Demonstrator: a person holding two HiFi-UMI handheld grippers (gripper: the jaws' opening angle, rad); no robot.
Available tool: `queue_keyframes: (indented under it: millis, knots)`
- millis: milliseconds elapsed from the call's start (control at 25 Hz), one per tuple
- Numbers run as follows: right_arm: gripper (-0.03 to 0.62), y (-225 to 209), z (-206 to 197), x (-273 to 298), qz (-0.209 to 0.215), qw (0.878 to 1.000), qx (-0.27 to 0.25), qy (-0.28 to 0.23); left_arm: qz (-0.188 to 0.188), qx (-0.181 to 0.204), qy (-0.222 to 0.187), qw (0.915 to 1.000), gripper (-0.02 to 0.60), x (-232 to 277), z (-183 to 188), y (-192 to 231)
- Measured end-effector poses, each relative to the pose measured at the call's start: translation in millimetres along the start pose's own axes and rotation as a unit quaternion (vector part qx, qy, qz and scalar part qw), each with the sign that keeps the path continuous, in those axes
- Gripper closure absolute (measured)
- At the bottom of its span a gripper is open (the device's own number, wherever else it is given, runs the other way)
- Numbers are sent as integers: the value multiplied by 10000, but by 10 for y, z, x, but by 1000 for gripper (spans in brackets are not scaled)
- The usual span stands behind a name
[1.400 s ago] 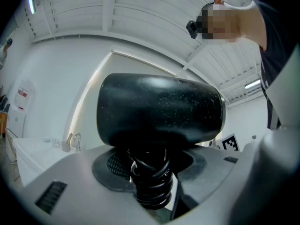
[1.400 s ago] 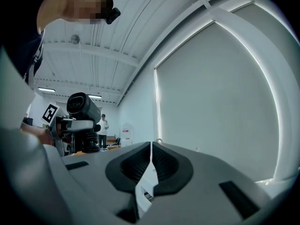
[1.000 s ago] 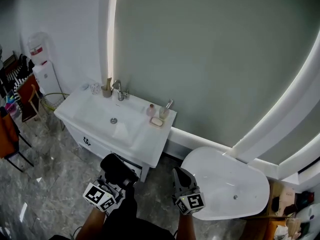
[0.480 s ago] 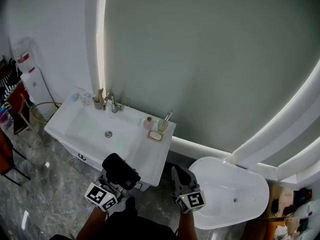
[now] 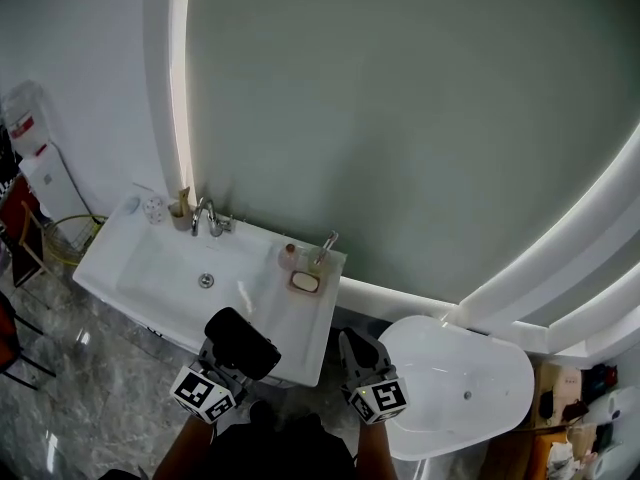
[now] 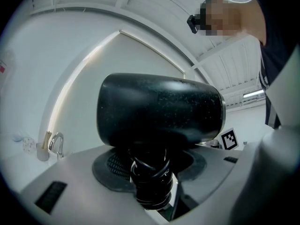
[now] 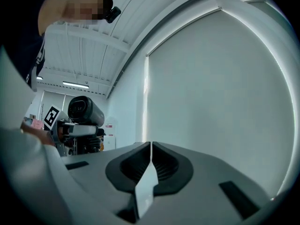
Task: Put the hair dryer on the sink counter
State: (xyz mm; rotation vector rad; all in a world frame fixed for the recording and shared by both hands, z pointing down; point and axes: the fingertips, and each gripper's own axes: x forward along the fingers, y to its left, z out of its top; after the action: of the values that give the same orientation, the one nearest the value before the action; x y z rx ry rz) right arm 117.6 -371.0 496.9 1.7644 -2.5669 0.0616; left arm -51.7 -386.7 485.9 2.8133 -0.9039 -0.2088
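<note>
Your dryer has come in over the counter's near edge; a second ago it hung short of it above the floor. You hold it off the surface, barrel across and above the left gripper, whose jaws are clamped low on the handle, around the cord coiled there. That grip is the weak point: the heavy barrel sits high, and pads pressing on cord loops may let it swing or slip as you lower it. From the dryer, the basin lies at 11 o'clock and the flat strip at 1 o'clock, with a soap dish and bottles at its far end. Set down too far left, the round barrel could roll into the basin; too far forward, it could knock the dish. At 3 o'clock, your right gripper is closed on nothing.
</note>
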Motion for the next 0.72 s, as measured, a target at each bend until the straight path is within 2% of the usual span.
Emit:
queue_keyframes:
  millis: [440, 720]
  knots:
    - [562, -373, 111, 167, 256, 9996, 13, -103, 282, -44, 244, 9993, 362, 387, -243, 2]
    - [562, -610, 68, 190, 335, 9993, 73, -157, 538, -262, 904, 9941, 362, 700, -815, 73]
